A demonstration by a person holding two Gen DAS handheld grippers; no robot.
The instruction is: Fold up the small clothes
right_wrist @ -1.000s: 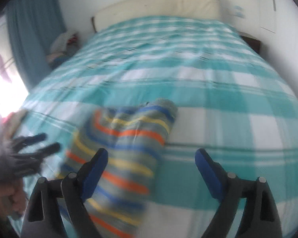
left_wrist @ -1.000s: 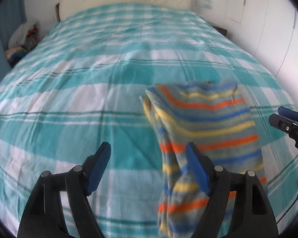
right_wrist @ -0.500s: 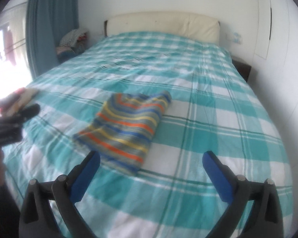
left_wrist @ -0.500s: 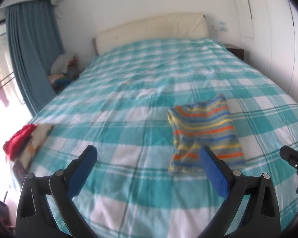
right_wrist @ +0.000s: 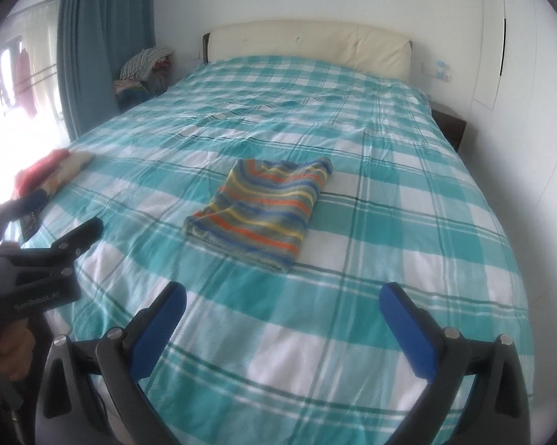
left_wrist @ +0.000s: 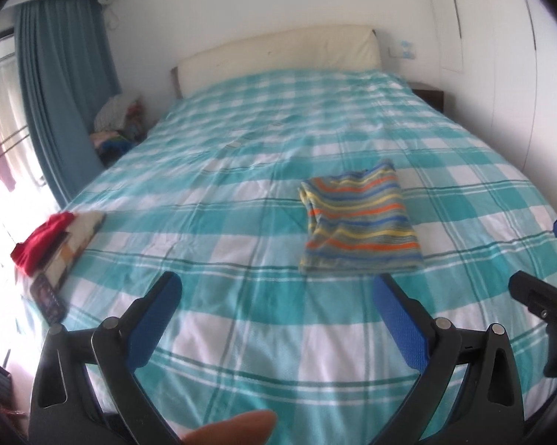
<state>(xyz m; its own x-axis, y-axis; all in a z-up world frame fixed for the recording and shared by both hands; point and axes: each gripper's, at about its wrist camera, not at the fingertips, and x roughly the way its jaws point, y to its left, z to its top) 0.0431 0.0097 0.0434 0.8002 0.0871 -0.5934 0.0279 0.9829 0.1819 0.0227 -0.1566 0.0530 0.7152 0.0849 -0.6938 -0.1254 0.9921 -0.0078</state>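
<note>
Striped garment (left_wrist: pixel 358 220) lies folded mid-bed (left_wrist: pixel 241 141), both grippers wide, empty, hovering near the bed's foot: left gripper (left_wrist: pixel 274 296), right gripper (right_wrist: pixel 282 298). Risk: grabbing one layer would probably drag the fold apart.

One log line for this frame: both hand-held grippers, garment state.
left hand-held gripper: open, empty | right hand-held gripper: open, empty | striped garment: folded, flat on bed | contact: none
</note>
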